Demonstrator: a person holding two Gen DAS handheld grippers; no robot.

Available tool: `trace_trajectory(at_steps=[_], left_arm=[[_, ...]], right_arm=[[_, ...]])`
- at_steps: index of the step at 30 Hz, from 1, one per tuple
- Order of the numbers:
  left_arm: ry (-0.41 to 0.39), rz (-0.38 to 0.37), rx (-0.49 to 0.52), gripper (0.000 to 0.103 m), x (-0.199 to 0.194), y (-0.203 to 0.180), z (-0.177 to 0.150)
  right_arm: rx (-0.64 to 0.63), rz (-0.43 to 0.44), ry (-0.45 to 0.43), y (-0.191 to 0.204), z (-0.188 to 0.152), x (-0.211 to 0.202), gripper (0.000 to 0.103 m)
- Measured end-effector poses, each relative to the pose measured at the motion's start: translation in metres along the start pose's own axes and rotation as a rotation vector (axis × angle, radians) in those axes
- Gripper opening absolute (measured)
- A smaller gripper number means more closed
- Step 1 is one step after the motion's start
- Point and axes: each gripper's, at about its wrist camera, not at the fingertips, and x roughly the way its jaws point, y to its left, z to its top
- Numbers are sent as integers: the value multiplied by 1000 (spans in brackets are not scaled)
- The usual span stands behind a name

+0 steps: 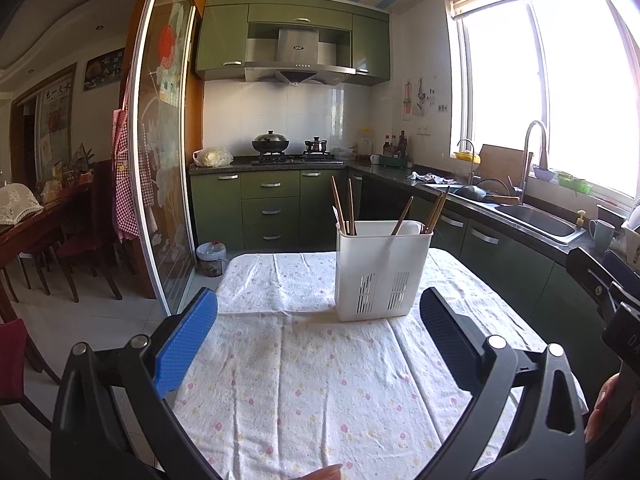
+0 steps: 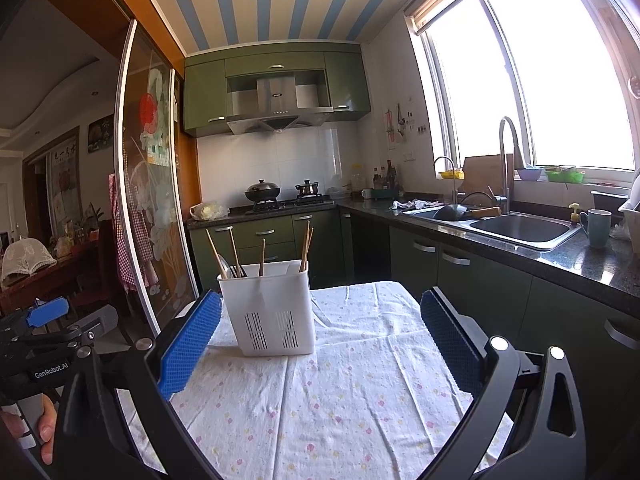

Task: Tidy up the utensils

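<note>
A white slotted utensil holder [image 1: 382, 270] [image 2: 267, 310] stands upright on the cloth-covered table [image 1: 304, 380] [image 2: 340, 392]. Several wooden chopsticks [image 1: 340, 206] [image 2: 306, 246] stick up out of it, along with a pale spoon handle [image 1: 339, 220]. My left gripper [image 1: 318, 304] is open, blue pads wide apart, just short of the holder with nothing between them. My right gripper [image 2: 320, 312] is open too, and the holder sits beside its left pad. The other gripper shows at the right edge of the left wrist view [image 1: 608, 288] and at the left edge of the right wrist view [image 2: 48, 320].
A dark counter [image 2: 580, 264] with a steel sink [image 2: 520, 228] and tall tap [image 2: 506, 160] runs along the right, with a mug [image 2: 598, 228] on it. Green cabinets [image 1: 270, 210] and a stove with pots [image 1: 270, 144] stand behind. A glass sliding door [image 1: 160, 160] is at left.
</note>
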Motion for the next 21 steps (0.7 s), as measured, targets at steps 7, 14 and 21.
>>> trace_trajectory(at_steps=[7,14,21], left_arm=[[-7,9,6,96,-1,0,0],[-10,-3,25,96,-3,-3,0],[8,1,35,96,0,-5,0]], right_arm=[[-1,0,1,0,0,0,98],[-2,0,3,1,0,0,98],[-5,3,8,-1,-4,2,98]])
